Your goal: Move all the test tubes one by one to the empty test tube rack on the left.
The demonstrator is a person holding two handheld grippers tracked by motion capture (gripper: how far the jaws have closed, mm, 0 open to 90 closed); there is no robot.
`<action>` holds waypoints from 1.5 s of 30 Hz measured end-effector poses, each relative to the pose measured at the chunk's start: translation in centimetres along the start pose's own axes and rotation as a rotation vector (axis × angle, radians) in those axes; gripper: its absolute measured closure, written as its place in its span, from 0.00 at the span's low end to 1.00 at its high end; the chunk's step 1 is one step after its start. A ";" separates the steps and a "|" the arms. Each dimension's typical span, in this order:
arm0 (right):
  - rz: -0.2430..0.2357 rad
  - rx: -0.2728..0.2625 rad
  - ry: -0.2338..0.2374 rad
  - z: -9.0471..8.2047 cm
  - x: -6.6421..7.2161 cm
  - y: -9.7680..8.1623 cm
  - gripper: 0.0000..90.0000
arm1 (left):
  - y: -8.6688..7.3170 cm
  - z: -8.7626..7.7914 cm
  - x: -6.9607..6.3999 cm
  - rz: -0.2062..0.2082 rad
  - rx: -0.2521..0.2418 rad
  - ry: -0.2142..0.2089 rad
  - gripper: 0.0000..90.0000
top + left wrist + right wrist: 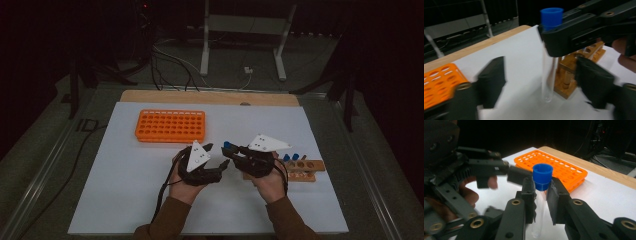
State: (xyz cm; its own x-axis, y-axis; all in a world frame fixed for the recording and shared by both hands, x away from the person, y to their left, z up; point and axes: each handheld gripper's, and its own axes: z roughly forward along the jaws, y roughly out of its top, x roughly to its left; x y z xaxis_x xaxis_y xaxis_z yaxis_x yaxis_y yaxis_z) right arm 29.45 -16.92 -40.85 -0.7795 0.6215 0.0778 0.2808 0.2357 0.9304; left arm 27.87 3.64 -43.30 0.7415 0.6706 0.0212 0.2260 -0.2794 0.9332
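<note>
A clear test tube (539, 205) with a blue cap (542, 176) was held upright above the white table (125, 190), clamped just under the cap between the closed jaws of the right tool (231, 150), as seen in the right gripper view. In the high view the capped tube (228, 146) was seen near the middle of the table, at about 10 o'clock from the wooden rack (305, 171) and at about 4 o'clock from the orange rack (170, 125). The left tool (216, 161) was brought in beside it, at about 8 o'clock from the tube, and its jaws were held partly apart. In the left gripper view the tube (548, 75) was seen hanging between those two jaws, with a gap on each side and neither pad touching the glass; the picture there was blurred. The tube's rounded bottom was seen near the table, though contact could not be judged. The wooden rack (574, 75) was seen just behind the tube in that view, and two further blue-capped tubes (291, 158) were stood in it in the high view. The orange rack (556, 168) was seen beyond the cap, towards 12 o'clock, in the right gripper view. Both tools were gripped by the person's hands (186, 187), entering from 6 o'clock.
</note>
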 end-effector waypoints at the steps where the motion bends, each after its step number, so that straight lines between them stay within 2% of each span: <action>1: -0.002 -0.001 0.001 0.1 0.1 0.0 0.86 | 0.0 0.0 0.0 0.000 0.000 0.000 0.43; 3: 0.000 -0.004 0.005 0.1 0.2 0.0 0.86 | -0.1 0.2 -0.1 0.006 0.013 -0.027 0.51; 9: -0.002 -0.007 0.015 0.3 0.6 0.1 0.86 | 0.0 0.4 -0.2 0.005 0.016 -0.048 0.72; 14: -0.005 -0.005 0.021 0.3 0.6 0.0 0.86 | 0.0 0.4 0.2 -0.006 0.018 -0.056 0.83; 18: -0.002 -0.009 0.028 0.2 0.5 0.0 0.85 | 0.0 0.3 0.3 -0.013 0.014 -0.066 0.85; 24: 0.013 -0.034 0.049 -0.3 0.2 0.0 0.58 | -0.1 0.4 0.9 -0.025 0.020 -0.042 0.85; 30: 0.015 -0.052 0.019 -1.1 -0.3 -0.1 0.45 | -0.1 0.1 2.1 -0.046 0.017 -0.013 0.85; 36: 0.011 -0.035 -0.012 -1.6 -1.1 -0.8 0.39 | -0.1 -0.4 3.2 -0.066 0.002 0.014 0.85; 41: 0.028 -0.038 -0.058 -2.4 -1.8 -1.4 0.22 | 0.0 -0.7 3.7 -0.070 -0.002 0.026 0.85; 45: 0.028 -0.042 -0.084 -2.9 -2.2 -1.6 0.17 | 0.1 -0.9 4.2 -0.062 -0.001 0.037 0.85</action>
State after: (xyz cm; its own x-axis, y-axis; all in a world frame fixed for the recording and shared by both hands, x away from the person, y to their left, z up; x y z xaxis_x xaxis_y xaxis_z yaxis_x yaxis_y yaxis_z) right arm 29.08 -20.86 -41.51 -0.7215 0.6883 0.0752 0.2765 0.1869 0.9427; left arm 30.48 7.03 -42.77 0.7026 0.7112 -0.0235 0.2699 -0.2358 0.9336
